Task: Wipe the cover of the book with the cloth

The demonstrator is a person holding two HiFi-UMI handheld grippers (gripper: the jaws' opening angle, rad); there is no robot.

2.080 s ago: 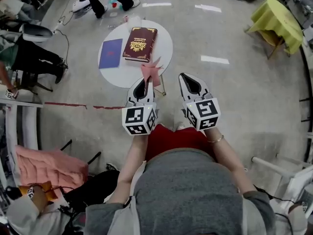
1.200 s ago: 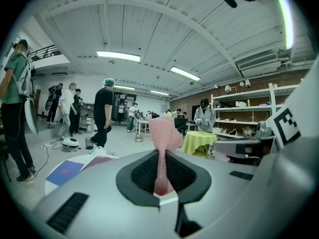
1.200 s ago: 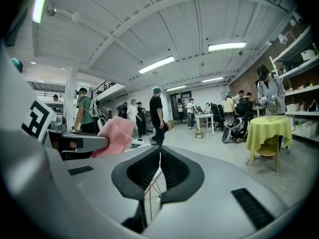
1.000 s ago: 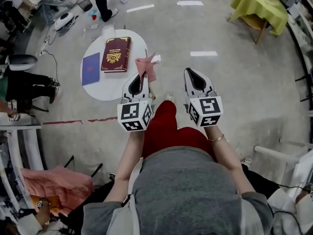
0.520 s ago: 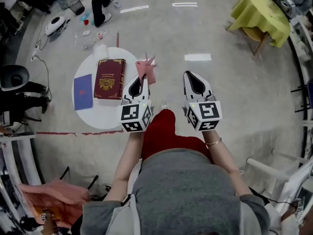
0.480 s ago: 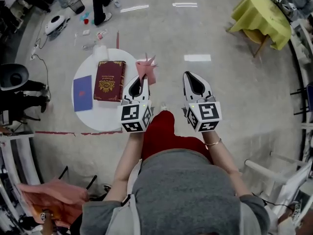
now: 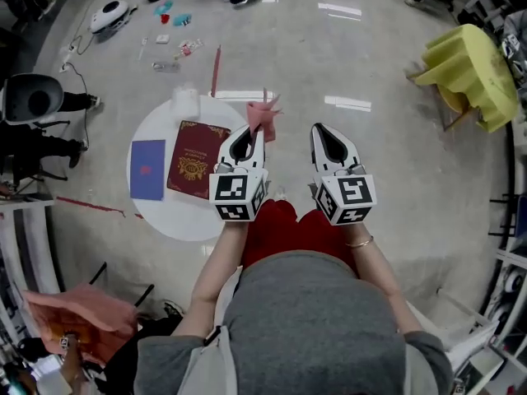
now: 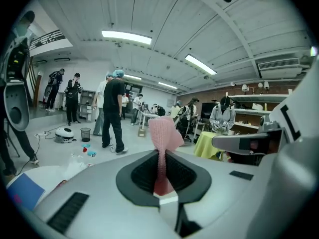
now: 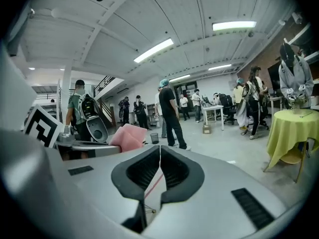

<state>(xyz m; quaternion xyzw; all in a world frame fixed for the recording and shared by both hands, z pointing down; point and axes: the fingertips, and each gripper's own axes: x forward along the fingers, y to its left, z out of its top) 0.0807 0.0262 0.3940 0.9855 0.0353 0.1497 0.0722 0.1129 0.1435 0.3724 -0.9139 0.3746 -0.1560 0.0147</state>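
A dark red book (image 7: 196, 159) with a gold emblem lies on the round white table (image 7: 183, 216) at the left of the head view. My left gripper (image 7: 254, 130) hangs over the table's right edge, shut on a pink cloth (image 7: 263, 114) that sticks up past its tips. In the left gripper view the cloth (image 8: 162, 142) is pinched between the jaws. My right gripper (image 7: 322, 130) is beside it over the floor, shut with nothing in it; in the right gripper view its tips (image 9: 160, 148) meet and the cloth (image 9: 129, 136) shows at the left.
A blue booklet (image 7: 148, 169) lies left of the book. A crumpled clear plastic bag (image 7: 185, 102) sits at the table's far edge. A yellow-draped table (image 7: 472, 72) stands at the far right. People stand at the back, and small items litter the floor (image 7: 173, 35).
The view has swung, so the table and book now sit lower and closer to my left gripper. Both grippers keep their pose and the cloth stays held.
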